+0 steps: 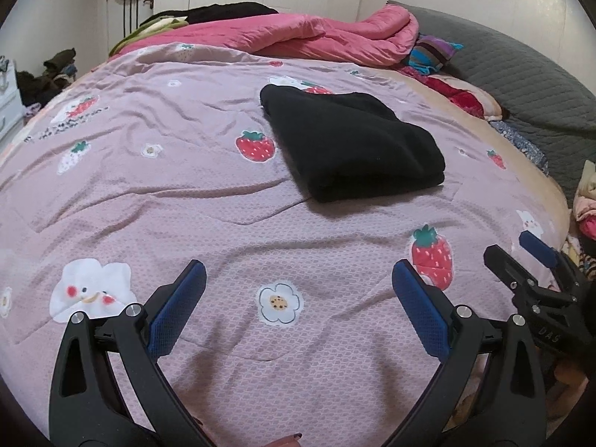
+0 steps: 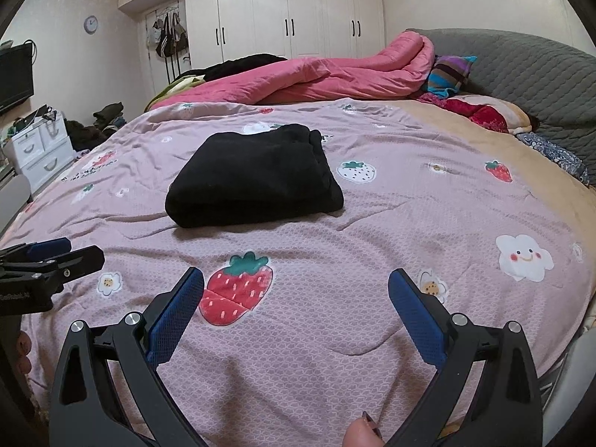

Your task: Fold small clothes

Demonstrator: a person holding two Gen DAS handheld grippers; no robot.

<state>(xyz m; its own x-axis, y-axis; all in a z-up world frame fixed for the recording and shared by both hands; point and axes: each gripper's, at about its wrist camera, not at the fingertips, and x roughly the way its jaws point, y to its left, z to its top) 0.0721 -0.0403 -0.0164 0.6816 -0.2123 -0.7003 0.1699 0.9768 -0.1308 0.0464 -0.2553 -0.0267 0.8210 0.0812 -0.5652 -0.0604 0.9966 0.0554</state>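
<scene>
A wide bed [image 1: 111, 193] fills both views, spread with a mauve quilted cover printed with red strawberries, white clouds and cookie-centred flowers [image 2: 372, 335], lightly creased across its middle. Behind the bed stands a glossy white wardrobe with black handles [image 2: 283, 11]. Along the head of the bed runs a grey quilted headboard [image 2: 521, 74], and in front of it lies a rumpled pink duvet [image 2: 327, 74] with a striped, multicoloured pillow [image 2: 449, 74] tucked at its end. The folded black fleece garment [image 1: 350, 145] sits flat on the cover near the middle of the bed, a neat thick rectangle with its stacked edges facing the cameras, well apart from both tools. The left tool [image 1: 298, 279] hovers over the near part of the cover with its blue-padded fingers [image 1: 178, 305] spread wide and nothing between them. The right tool [image 2: 296, 283] hangs likewise over a printed strawberry, its fingers also spread and holding nothing; it shows again at the right edge of the left wrist view. On the far left wall hangs a small round clock [image 2: 91, 24], above a white set of drawers [image 2: 41, 152].
</scene>
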